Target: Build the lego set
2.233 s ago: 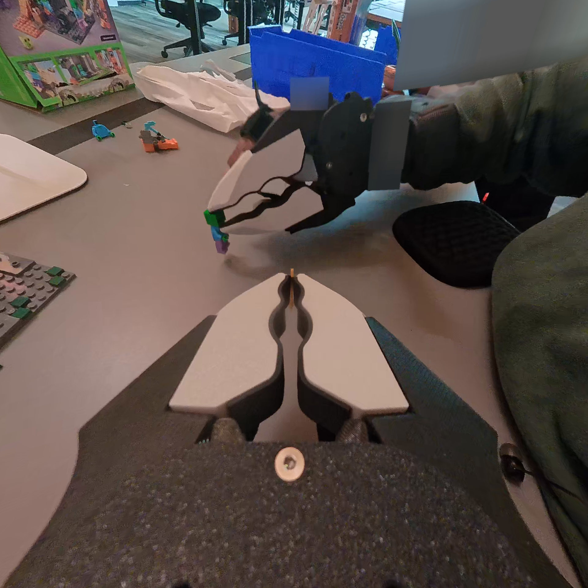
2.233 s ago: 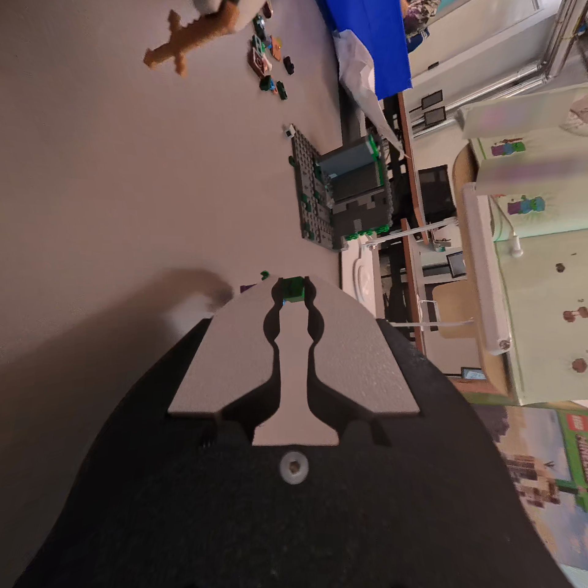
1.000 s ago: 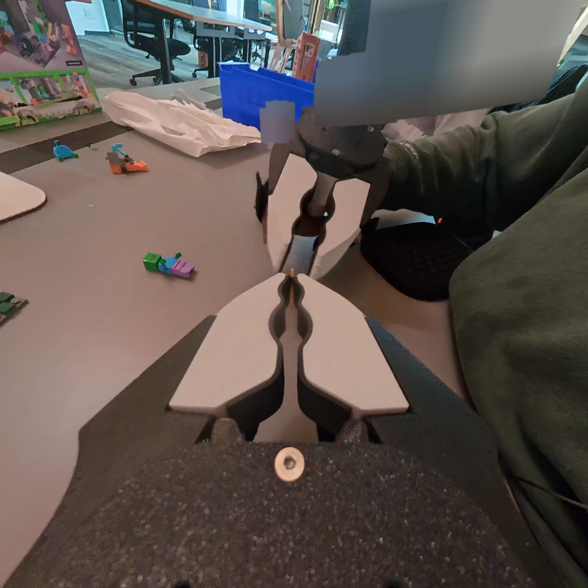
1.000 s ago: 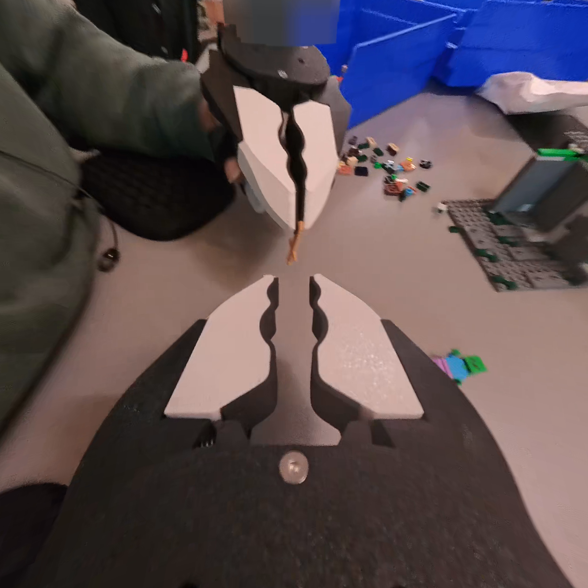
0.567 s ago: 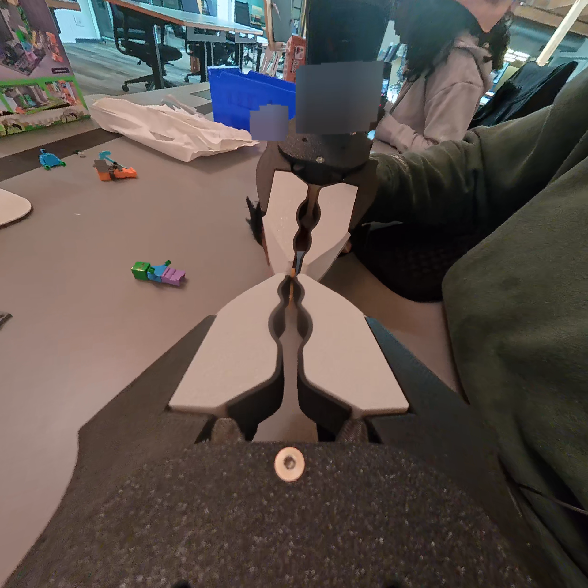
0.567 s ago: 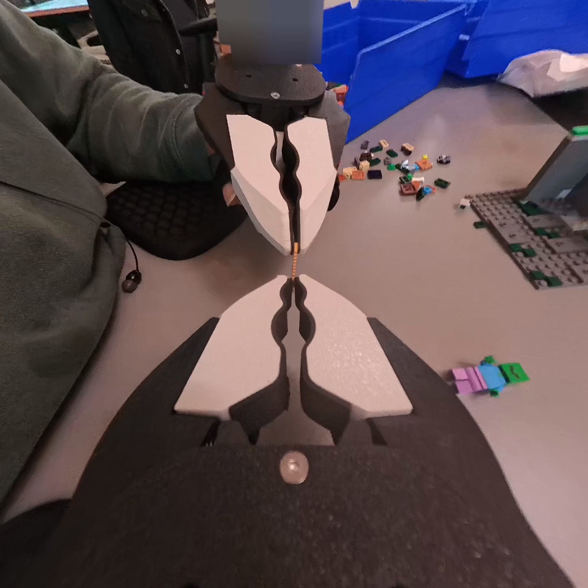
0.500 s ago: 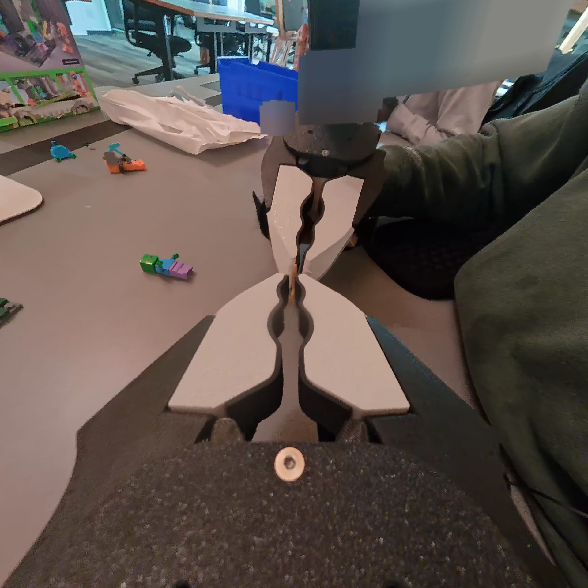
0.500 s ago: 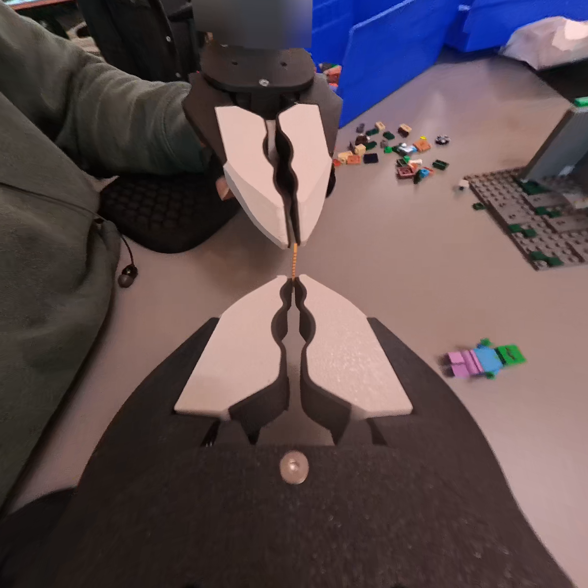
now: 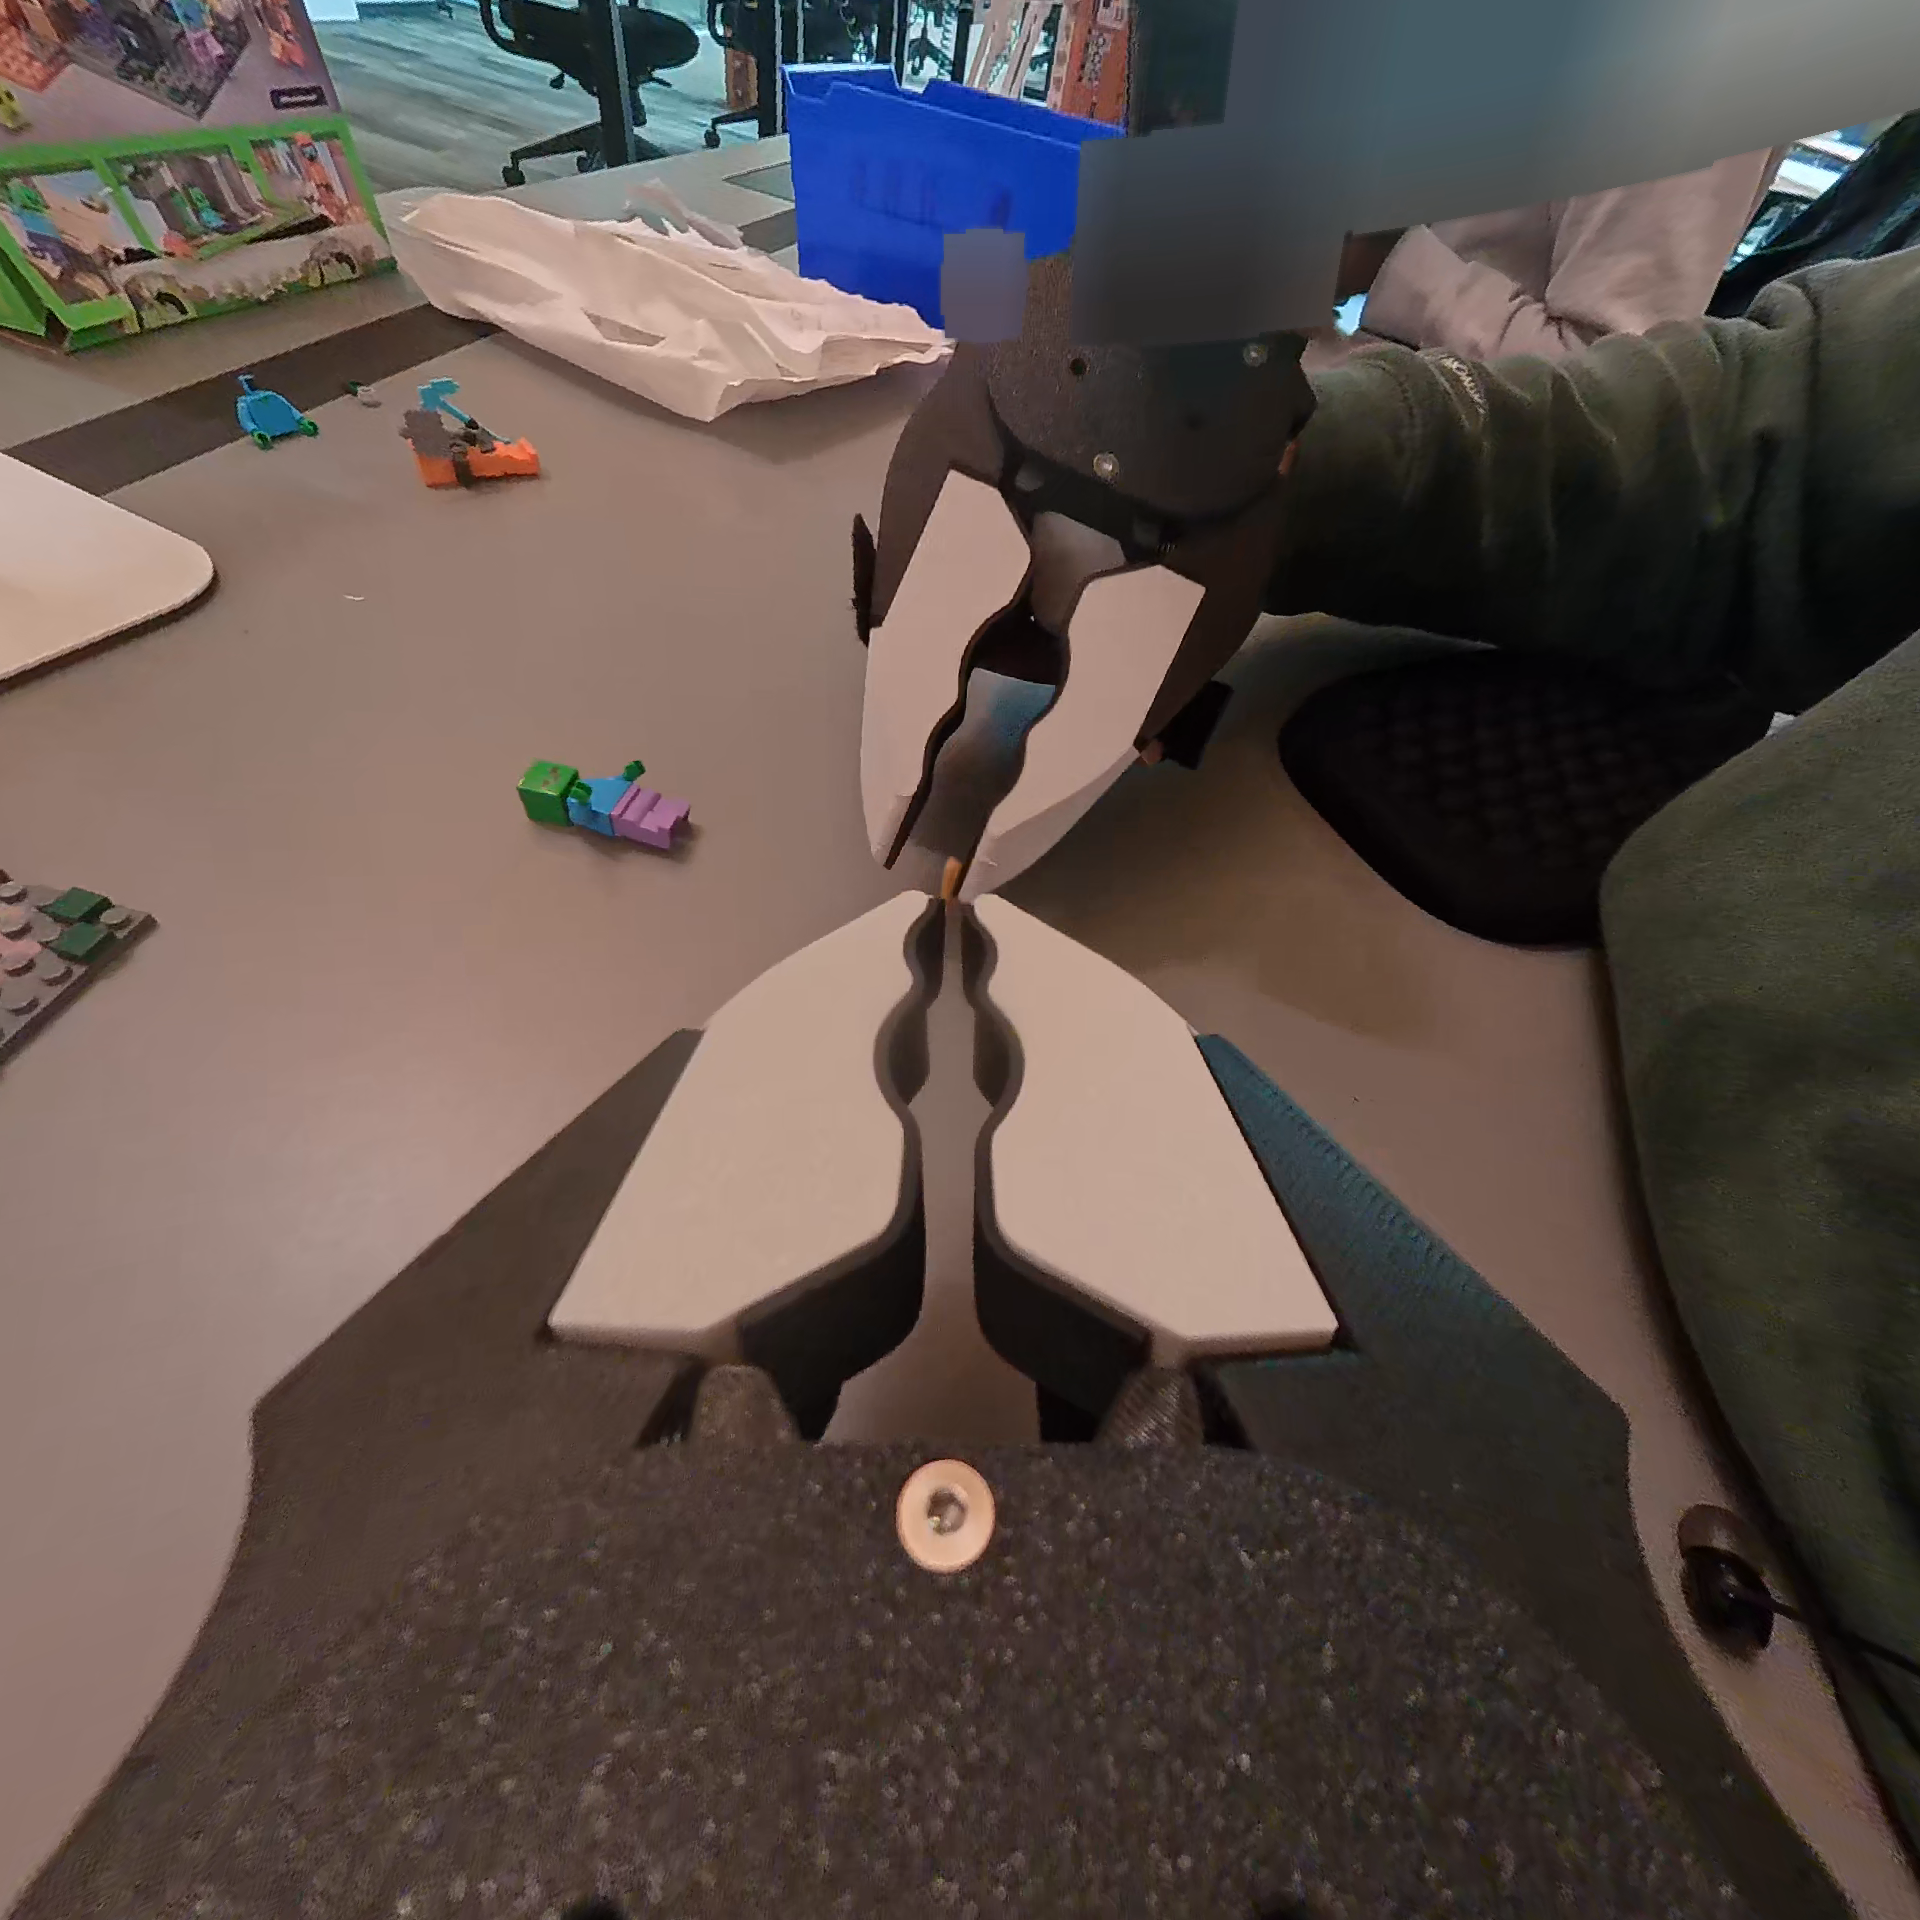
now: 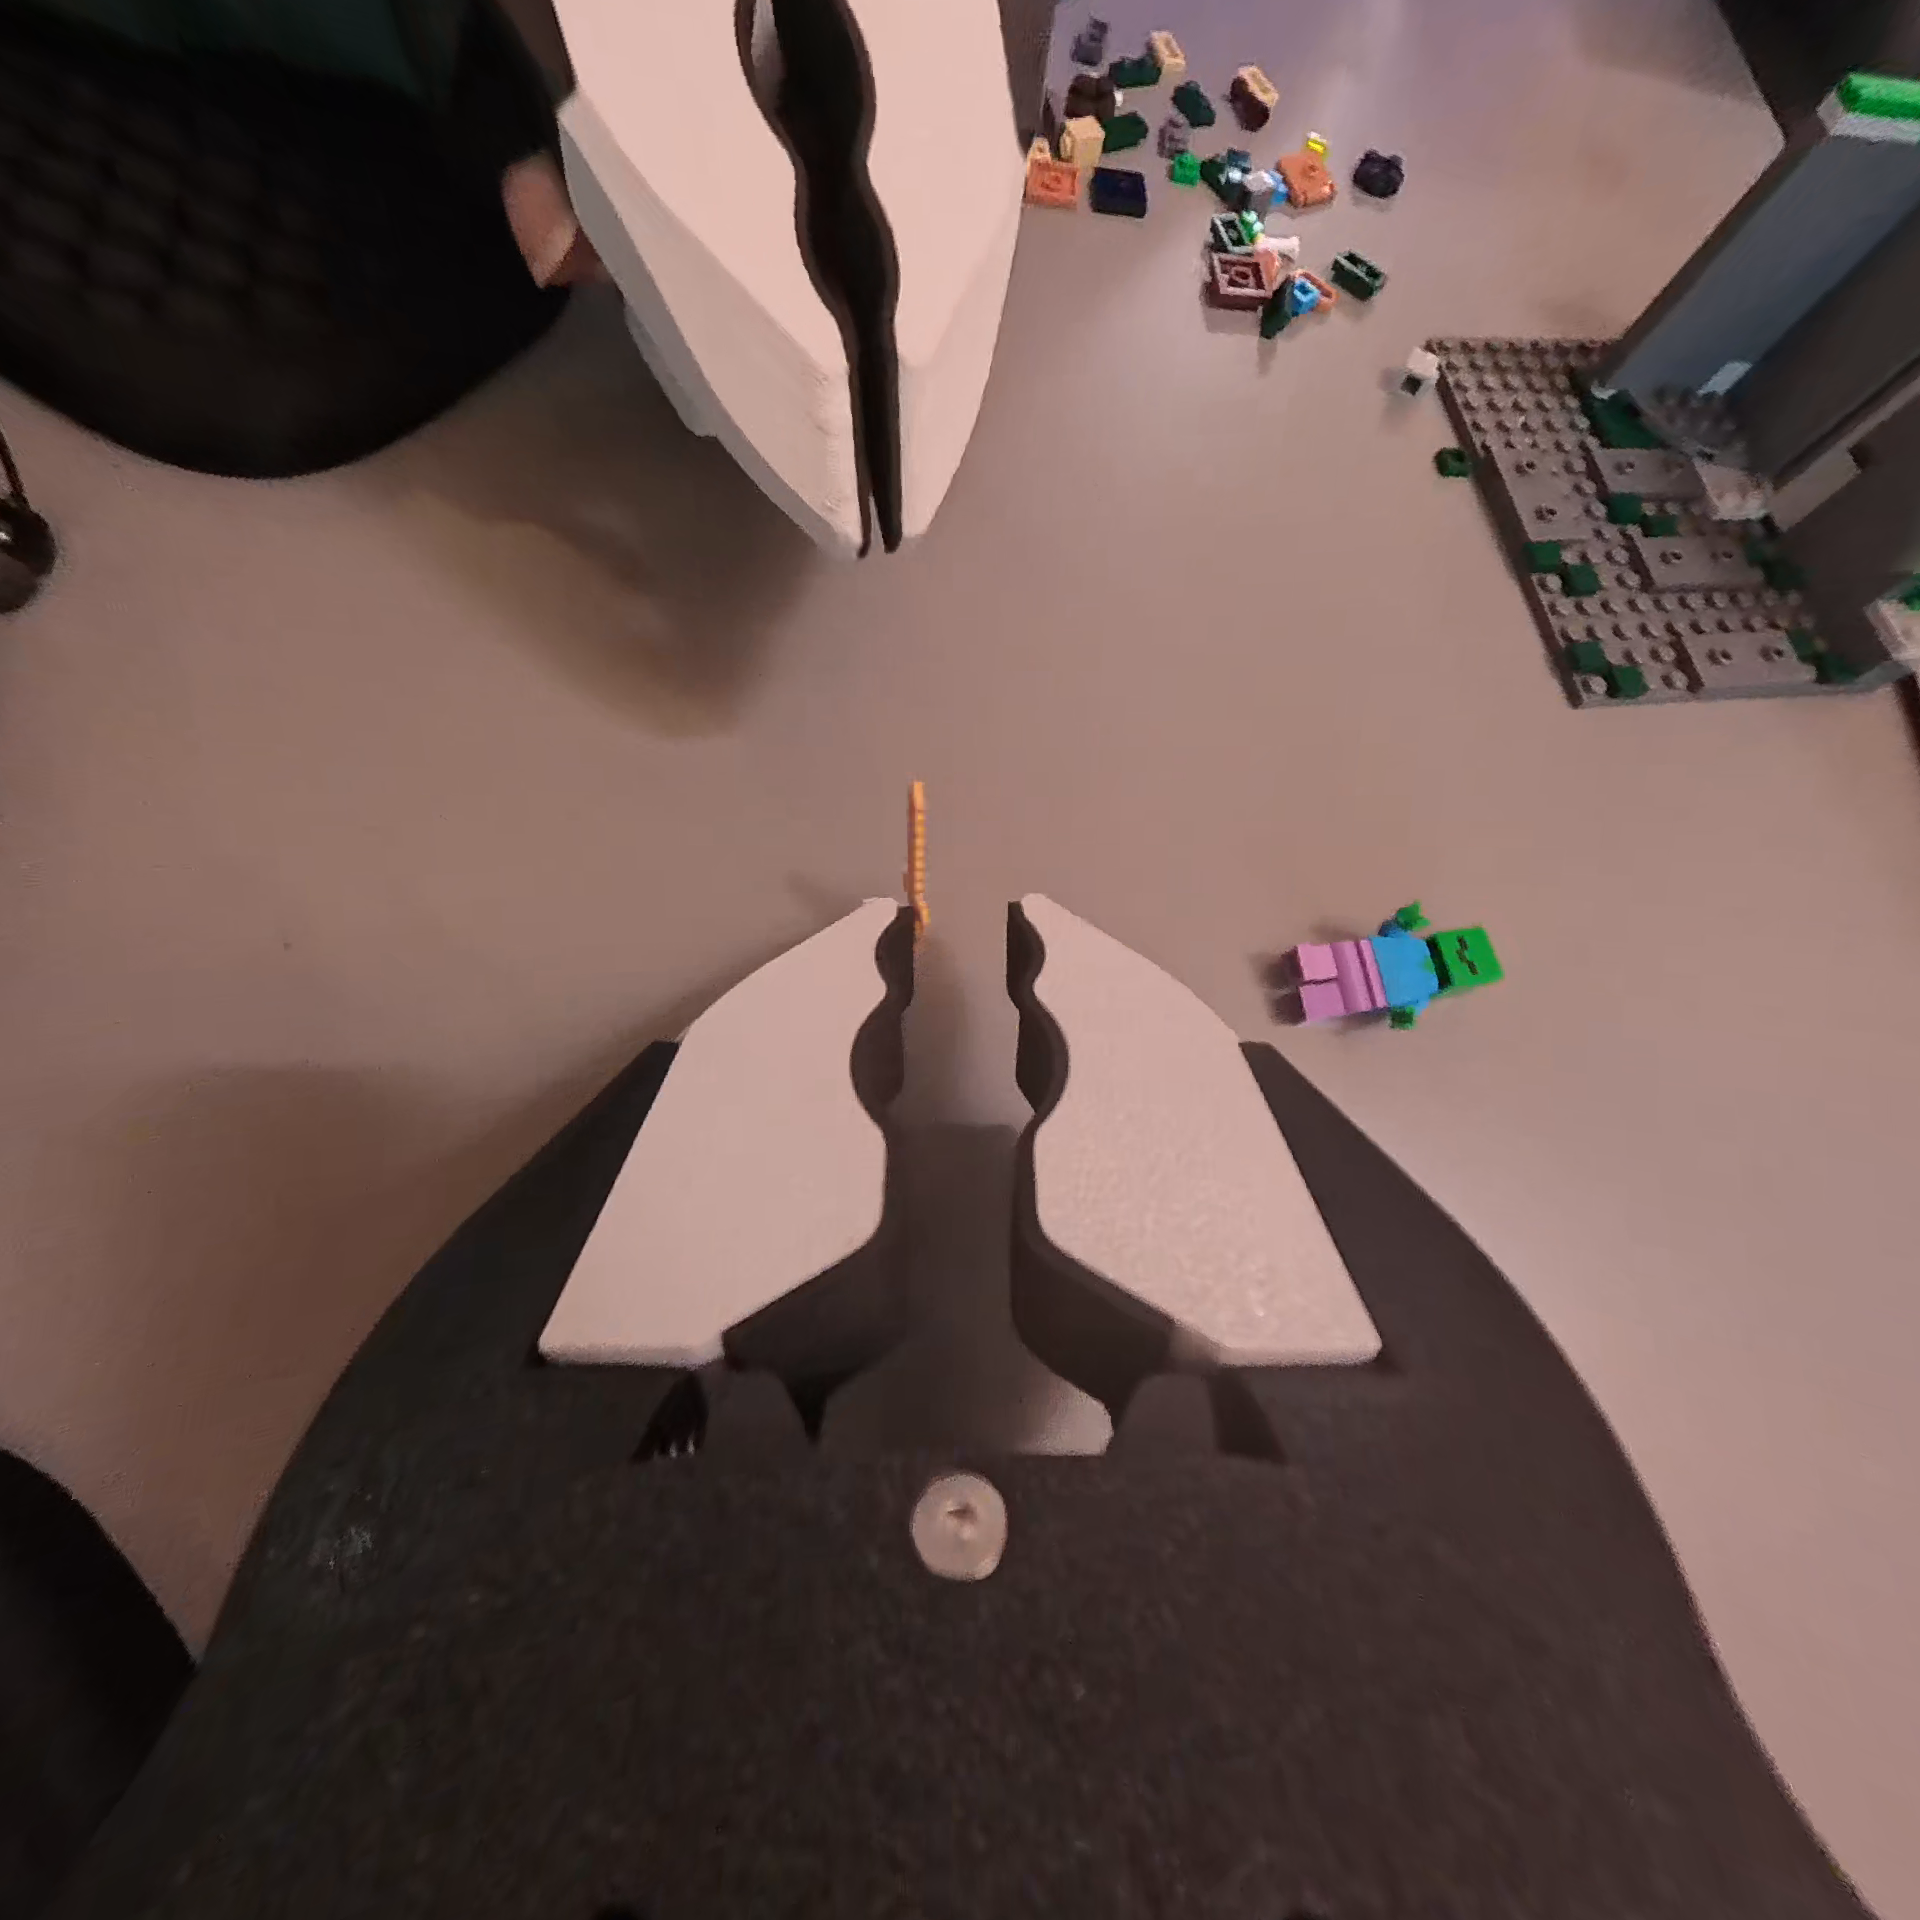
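Observation:
A thin orange lego piece [image 10: 916, 847] stands upright against the inner side of the left fingertip of my right gripper [image 10: 956, 909], which is open and not clamping it. In the left wrist view the piece [image 9: 951, 871] shows as a small orange speck between the two grippers' tips. My left gripper [image 9: 948, 909] is shut and empty. In the right wrist view it [image 10: 878, 540] hangs tip-down a short way beyond the piece, apart from it. The right gripper [image 9: 935, 854] also shows open in the left wrist view.
A green, blue and purple minifigure [image 10: 1392, 966] lies on the grey table. A grey baseplate [image 10: 1662, 582] with a partial build and a pile of loose pieces [image 10: 1216, 197] are at the right. A blue bin [image 9: 914, 187], white paper [image 9: 665, 301] and the set's box [image 9: 177, 197] stand behind.
Half a second ago both grippers were shut on the orange piece. Now the right gripper has opened and the left gripper has let go and drawn back.

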`<state>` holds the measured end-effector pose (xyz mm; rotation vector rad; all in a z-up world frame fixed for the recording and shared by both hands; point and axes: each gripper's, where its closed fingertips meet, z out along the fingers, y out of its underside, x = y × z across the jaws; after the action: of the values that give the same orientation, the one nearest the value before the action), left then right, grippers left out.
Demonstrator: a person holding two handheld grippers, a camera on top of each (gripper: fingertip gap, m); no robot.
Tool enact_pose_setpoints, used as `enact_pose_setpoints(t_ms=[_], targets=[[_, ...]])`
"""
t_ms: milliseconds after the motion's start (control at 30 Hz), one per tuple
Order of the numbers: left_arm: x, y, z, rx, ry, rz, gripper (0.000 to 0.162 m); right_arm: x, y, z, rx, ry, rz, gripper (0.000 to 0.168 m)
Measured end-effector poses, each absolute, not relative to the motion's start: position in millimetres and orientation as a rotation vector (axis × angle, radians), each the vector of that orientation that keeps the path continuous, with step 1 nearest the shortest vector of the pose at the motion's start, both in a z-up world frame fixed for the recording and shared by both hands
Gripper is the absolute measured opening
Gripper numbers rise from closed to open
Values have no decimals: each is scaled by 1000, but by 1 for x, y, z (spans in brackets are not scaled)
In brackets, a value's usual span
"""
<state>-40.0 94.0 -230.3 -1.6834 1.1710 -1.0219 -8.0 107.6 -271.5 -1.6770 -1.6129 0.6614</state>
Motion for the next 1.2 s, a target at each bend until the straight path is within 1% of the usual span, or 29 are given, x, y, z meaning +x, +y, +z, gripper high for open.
enact_pose_setpoints(t_ms=[233,400,500,700,833,900,1067,1200], targets=[[-41,95,-232,-1693,1168,-1014,1,-8,112,-254,-1665,-1544,766,23],[-41,95,-235,-1700,1178,-1001,1,10,148,-259,-1757,-1484,594,22],[-40,94,-236,-1703,1185,-1005,1,21,177,-269,-1801,-1523,511,26],[-38,90,-241,-1710,1210,-996,1,11,205,-275,-1864,-1667,627,31],[-38,90,-244,-1717,1218,-996,0,2,213,-282,-1936,-1758,725,31],[-38,89,-245,-1720,1218,-1000,0,2,213,-287,-1970,-1809,773,29],[-40,90,-244,-1722,1203,-1020,0,-2,212,-287,-1973,-1825,842,11],[-42,93,-242,-1728,1172,-1037,0,-4,208,-281,-1895,-1796,776,11]])
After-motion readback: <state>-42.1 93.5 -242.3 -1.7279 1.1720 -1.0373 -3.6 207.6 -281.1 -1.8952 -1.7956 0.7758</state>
